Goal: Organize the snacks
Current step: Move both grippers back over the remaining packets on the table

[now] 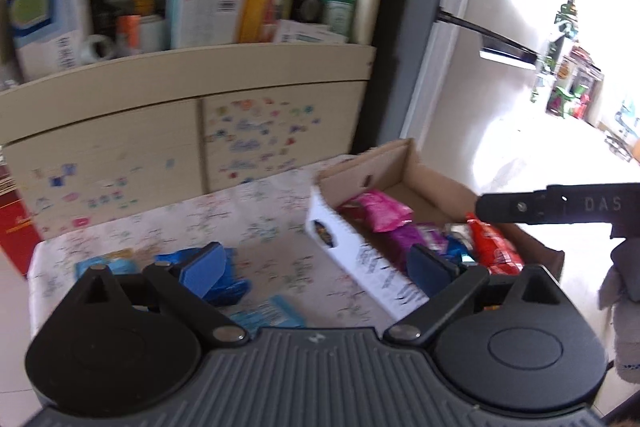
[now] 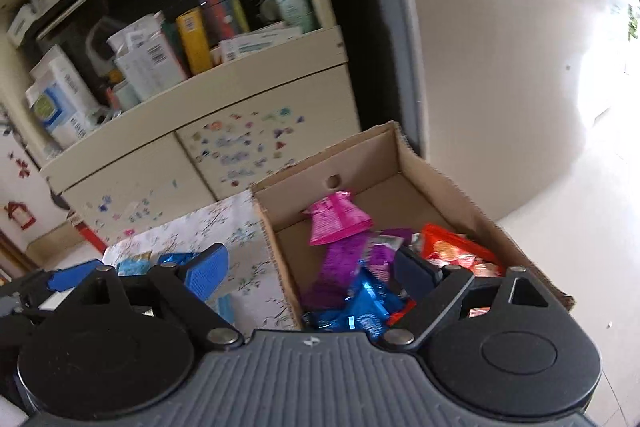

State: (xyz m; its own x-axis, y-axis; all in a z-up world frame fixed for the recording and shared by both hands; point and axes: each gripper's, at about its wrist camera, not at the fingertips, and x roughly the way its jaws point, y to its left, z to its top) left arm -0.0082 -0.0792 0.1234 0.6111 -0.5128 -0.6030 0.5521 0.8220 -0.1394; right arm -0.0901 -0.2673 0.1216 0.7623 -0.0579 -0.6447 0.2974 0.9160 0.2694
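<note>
A cardboard box [image 2: 436, 167] stands on a floral-clothed table [image 1: 256, 223] and holds several snack packets: pink [image 2: 336, 221], purple [image 2: 340, 263], blue [image 2: 368, 301] and red-orange [image 2: 456, 251]. My right gripper [image 2: 316, 273] hovers open over the box's left wall with nothing between its blue pads. My left gripper [image 1: 316, 267] is open too, straddling the box's white outer wall [image 1: 360, 255], empty. A dark blue packet [image 1: 224, 283] and light blue packets [image 1: 100, 265] lie on the cloth beside the box. The other gripper's black finger [image 1: 560, 205] shows at the right of the left wrist view.
Behind the table stands a cream cabinet [image 1: 192, 139] with sticker-covered doors and an open shelf crowded with boxes and bottles [image 1: 200, 3]. A white refrigerator [image 2: 500, 47] stands to the right, with pale floor beyond. A red box [image 1: 16, 227] sits at the left.
</note>
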